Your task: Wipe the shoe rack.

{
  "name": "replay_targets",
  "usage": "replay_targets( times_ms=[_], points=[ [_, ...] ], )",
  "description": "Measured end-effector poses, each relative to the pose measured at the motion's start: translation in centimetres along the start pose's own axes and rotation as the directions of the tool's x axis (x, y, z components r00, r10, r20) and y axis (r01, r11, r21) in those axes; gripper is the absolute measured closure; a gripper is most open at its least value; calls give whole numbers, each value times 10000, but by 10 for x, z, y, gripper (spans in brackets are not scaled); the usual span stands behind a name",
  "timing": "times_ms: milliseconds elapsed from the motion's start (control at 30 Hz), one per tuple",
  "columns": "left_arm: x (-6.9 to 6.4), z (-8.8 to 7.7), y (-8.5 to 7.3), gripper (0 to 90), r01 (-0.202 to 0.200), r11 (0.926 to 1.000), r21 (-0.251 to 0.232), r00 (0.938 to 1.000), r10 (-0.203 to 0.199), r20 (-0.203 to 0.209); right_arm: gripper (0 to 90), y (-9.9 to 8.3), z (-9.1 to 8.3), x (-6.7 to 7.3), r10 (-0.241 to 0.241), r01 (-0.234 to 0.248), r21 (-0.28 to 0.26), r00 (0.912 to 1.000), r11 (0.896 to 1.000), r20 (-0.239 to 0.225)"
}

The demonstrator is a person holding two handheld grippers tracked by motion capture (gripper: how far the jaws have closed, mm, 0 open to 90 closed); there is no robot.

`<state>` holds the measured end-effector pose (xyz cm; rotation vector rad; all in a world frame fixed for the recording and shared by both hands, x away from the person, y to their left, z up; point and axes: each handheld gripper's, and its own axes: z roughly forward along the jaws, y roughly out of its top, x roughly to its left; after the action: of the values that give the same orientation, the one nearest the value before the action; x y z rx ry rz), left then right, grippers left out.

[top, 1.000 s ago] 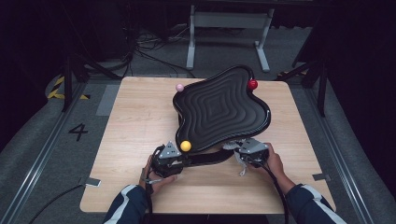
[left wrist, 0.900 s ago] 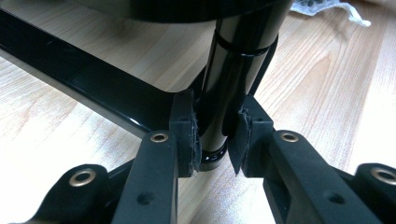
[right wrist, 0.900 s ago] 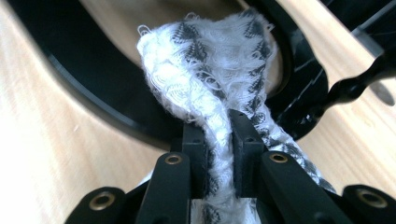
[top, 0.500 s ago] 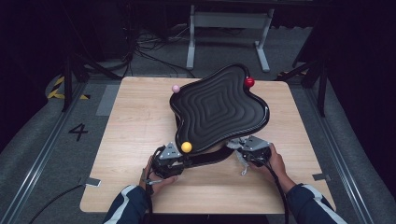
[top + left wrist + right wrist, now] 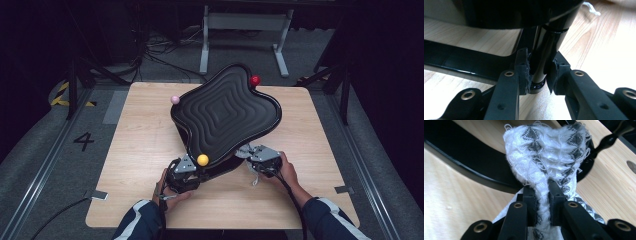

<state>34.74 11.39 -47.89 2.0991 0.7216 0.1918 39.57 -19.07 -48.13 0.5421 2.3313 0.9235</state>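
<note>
- The person is working on a black wavy tray [image 5: 225, 107] that is sitting tilted on a stand near the middle of the table [image 5: 140, 150], its near edge hanging right over both grippers.
- The left gripper [image 5: 537, 72] is pinching the stand's black post [image 5: 544, 47] just under the tray. Its pads are pressing on both sides, and it's sitting in the same spot as a second ago.
- The right gripper [image 5: 543, 187] is squeezing a bunched white-and-grey cloth [image 5: 546, 152]. The wad is poking out past the jaws toward the tray's near right rim, next to the dark bar of the stand.
- What's actually changing is that the tray is swinging around a bit:
  - The pink ball [image 5: 175, 99] on the left edge is drifting left and slightly nearer than it was a second ago.
  - The red ball [image 5: 255, 80] at the far corner is sliding left and farther back.
  - The yellow ball [image 5: 202, 160] at the near corner is barely budging.
- The right hand is only creeping a touch to the left with the cloth.
- My read is that the left gripper is steadying the stand while the cloth is being wiped along the rim, and the tray is giving a little under the push.
- The wiping looks like it's still in the middle, with most of the rim yet to be covered.
</note>
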Motion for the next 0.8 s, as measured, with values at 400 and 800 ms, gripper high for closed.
replay_targets(
  times_ms=[400, 800],
  points=[
    [1, 2, 2, 721, 110, 9999, 52, 9999, -109, -93, 797, 24, 3, 43, -1309, 1295, -278, 9898, 9912, -557],
    [1, 2, 2, 720, 117, 9999, 46, 9999, -116, -102, 805, 47, 6, 83, -2315, 2227, -777, 9634, 9718, -1351]
  ],
)
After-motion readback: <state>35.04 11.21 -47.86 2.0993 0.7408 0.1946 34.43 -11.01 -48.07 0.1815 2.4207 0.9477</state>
